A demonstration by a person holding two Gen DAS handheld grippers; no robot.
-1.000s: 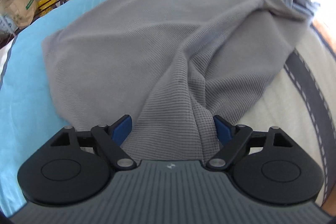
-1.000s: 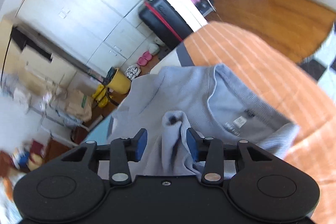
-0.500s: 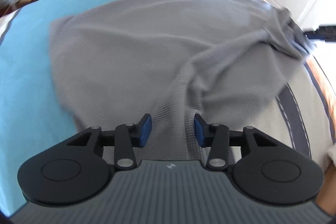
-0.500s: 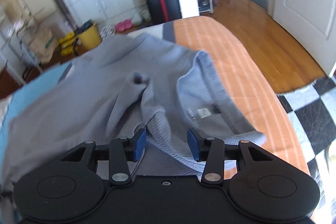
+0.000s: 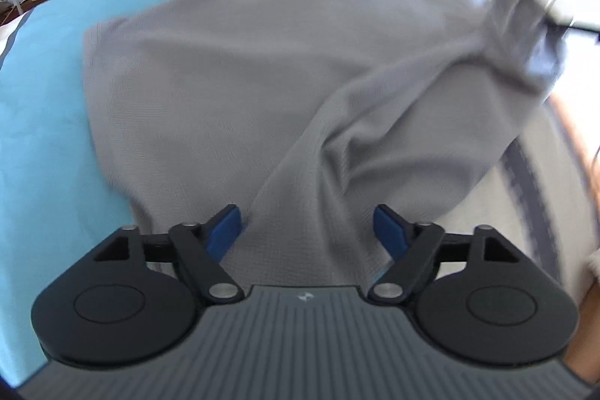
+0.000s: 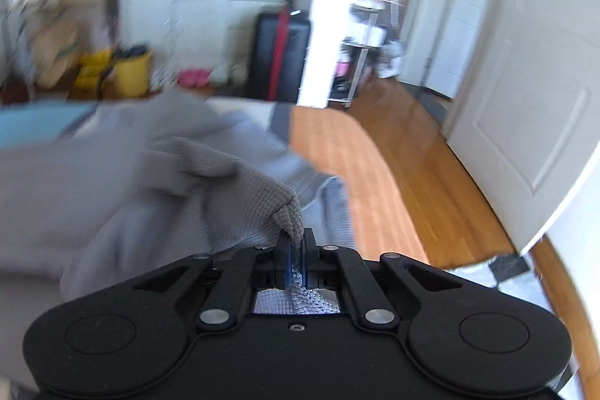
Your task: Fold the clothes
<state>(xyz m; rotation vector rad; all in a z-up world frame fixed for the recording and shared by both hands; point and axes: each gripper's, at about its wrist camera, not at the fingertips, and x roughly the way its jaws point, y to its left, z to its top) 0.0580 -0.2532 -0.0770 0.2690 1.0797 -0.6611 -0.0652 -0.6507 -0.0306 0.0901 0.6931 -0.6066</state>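
Soft, limp grey sweater: right gripper jaws clenched on a pinched fold, left gripper jaws released astride the lower-centre ridge, probably the next hold.

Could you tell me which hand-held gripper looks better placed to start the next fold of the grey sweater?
Right. The right hand-held gripper is shut on a bunched bit of the grey sweater, so it can probably pull now. The left hand-held gripper is open, with fabric between its fingers but not clamped.

The sweater is plain grey with a fine waffle knit; the bedcover beneath is light blue, turning orange at one end; both grippers are black with blue finger pads; the bucket is yellow
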